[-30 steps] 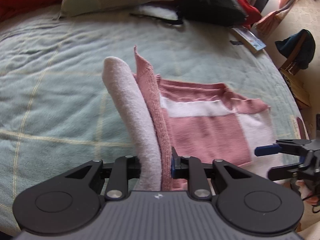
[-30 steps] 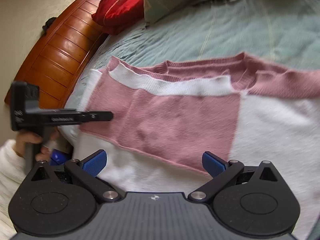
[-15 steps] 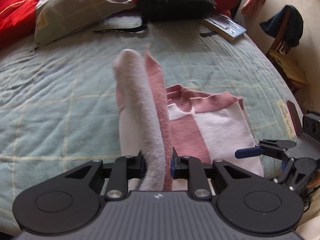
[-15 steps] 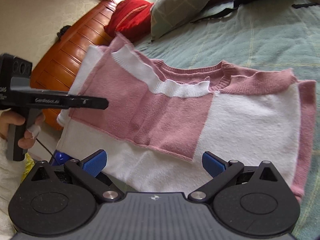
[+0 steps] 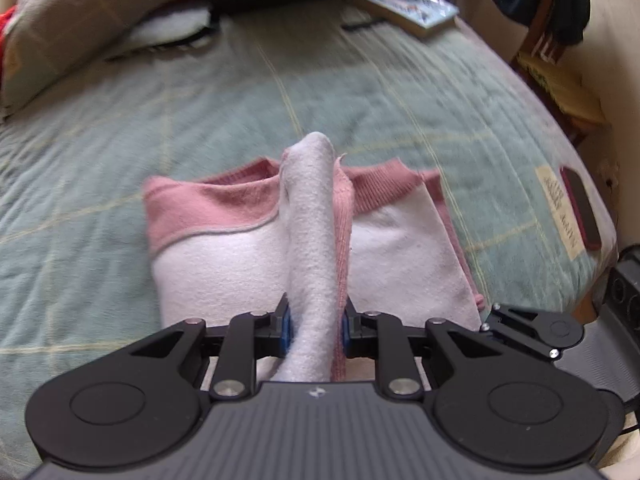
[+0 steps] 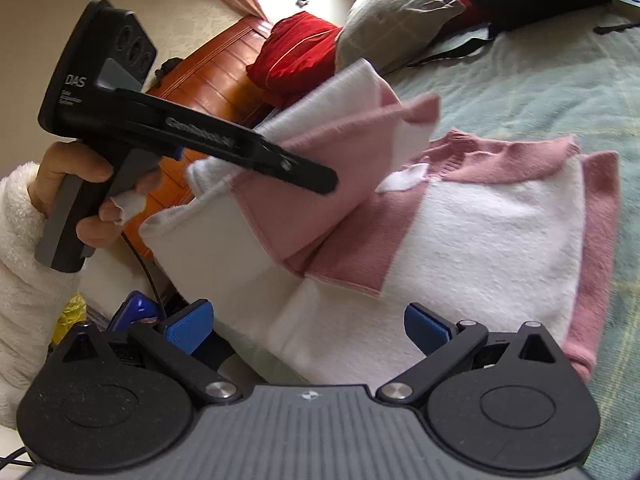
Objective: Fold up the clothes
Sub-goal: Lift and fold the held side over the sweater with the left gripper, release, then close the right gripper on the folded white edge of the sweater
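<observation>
Left hand-held gripper (image 5: 315, 326) pinching sweater (image 6: 480, 232) side, lifted above bed (image 5: 160, 120); right hand-held gripper (image 6: 308, 324) spread, empty. Sweater soft, light, floppy; grip doubled edge.

Sweater (image 5: 312, 240) in left hand-held gripper (image 5: 314, 330)

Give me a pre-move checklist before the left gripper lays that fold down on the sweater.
1. Left gripper shut on the lifted sweater edge: ok.
2. Fold raised off the layer beneath: ok.
3. Right gripper open, holding nothing: ok.
4. Right gripper out of the fold's path, at the near hem: ok.
5. Sweater body flat on the bedspread: ok.
6. Fold edge lined up with the far side: cannot tell, motion blur.
</observation>
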`<state>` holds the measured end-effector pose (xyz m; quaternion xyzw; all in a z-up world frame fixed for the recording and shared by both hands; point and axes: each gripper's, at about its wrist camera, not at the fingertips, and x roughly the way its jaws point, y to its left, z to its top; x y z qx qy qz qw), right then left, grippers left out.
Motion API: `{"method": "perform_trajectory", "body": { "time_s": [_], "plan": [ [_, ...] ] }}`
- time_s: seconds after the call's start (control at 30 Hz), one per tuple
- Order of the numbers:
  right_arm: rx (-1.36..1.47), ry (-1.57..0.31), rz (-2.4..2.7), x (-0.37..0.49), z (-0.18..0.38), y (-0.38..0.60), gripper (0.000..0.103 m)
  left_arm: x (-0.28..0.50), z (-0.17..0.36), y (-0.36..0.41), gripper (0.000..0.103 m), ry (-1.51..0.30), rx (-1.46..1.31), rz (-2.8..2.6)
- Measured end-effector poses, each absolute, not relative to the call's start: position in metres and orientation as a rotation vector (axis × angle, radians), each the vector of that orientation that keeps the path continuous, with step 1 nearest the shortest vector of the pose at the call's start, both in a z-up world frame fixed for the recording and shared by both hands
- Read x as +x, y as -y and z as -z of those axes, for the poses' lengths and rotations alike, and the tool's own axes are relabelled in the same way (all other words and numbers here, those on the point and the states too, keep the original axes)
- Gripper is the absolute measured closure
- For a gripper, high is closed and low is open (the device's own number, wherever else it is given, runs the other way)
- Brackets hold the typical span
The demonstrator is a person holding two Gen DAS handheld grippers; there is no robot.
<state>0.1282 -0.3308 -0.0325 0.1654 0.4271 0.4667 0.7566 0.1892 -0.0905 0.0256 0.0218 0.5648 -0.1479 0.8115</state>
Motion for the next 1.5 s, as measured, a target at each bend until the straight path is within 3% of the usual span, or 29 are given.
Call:
{"method": "perform_trajectory", "body": {
  "time_s": [0.67, 0.73, 1.07, 1.2, 1.4, 1.5],
  "plan": [
    [0.738, -1.058, -1.121, 0.16, 0.091, 0.343, 0.0, 0.165, -0.029, 0.075, 0.075, -1.155, -0.012, 0.384],
    [0.726, -1.045, -1.105, 0.16, 0.087, 0.343, 0.0, 0.154, -0.025, 0.064, 0.066, -1.129, 0.013, 0.347],
    [0.724, -1.036, -0.953, 0.174, 0.086, 0.328, 0.0, 0.083, 0.004, 0.014, 0.051, -0.961, 0.082, 0.209],
    [0.72, -1.025, -0.903, 0.179, 0.085, 0.323, 0.0, 0.069, 0.006, 0.001, 0.037, -0.897, 0.062, 0.206],
    [0.739, -1.077, -0.877, 0.179, 0.088, 0.309, 0.0, 0.056, 0.015, 0.002, 0.026, -0.862, 0.122, 0.264],
    [0.752, -1.14, -0.915, 0.17, 0.094, 0.299, 0.0, 0.055, 0.02, -0.002, 0.025, -0.86, 0.126, 0.289]
  ]
}}
